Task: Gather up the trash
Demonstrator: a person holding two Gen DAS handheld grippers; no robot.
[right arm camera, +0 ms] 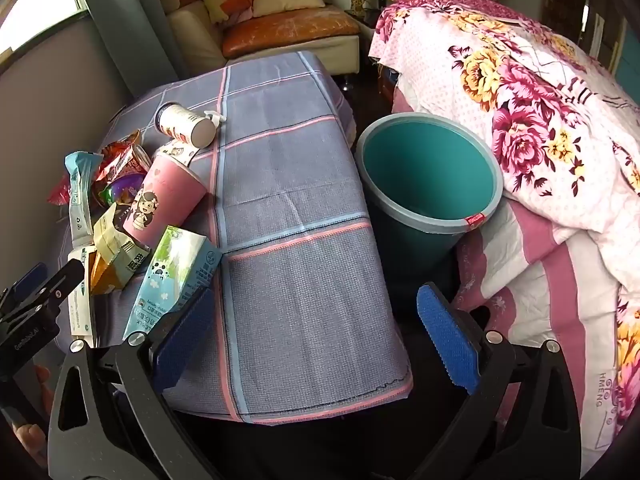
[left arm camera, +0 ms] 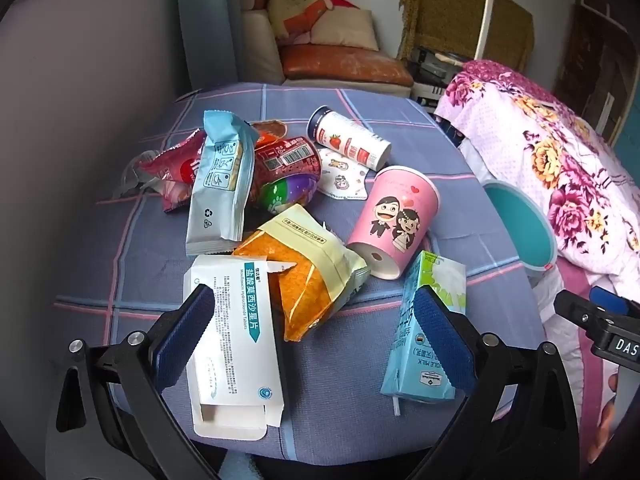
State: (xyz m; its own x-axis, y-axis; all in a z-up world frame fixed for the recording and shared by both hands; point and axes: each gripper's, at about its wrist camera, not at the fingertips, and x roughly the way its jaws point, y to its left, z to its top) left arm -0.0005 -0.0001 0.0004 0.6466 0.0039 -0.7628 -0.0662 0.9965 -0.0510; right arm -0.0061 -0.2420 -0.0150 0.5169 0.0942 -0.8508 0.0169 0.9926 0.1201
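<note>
We see the checked table cloth [right arm camera: 296, 288] carrying the trash at its left side, with the teal bin [right arm camera: 430, 178] standing off its right edge against the floral quilt [right arm camera: 532, 120]. Our left gripper [left arm camera: 316, 336] and right gripper [right arm camera: 316, 340] both gape wide, holding nothing. Pink cup [left arm camera: 394, 220], medicine box [left arm camera: 236, 352] and milk carton [left arm camera: 424, 344] lie nearest.

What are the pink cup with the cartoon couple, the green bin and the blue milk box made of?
The pink cup looks like matte printed paper: thin rolled rim, recessed white base. The green bin looks like smooth, slightly glossy moulded plastic, with a paler rim. The milk box seems to be coated carton board, with sharp folded creases and a faint sheen.
</note>
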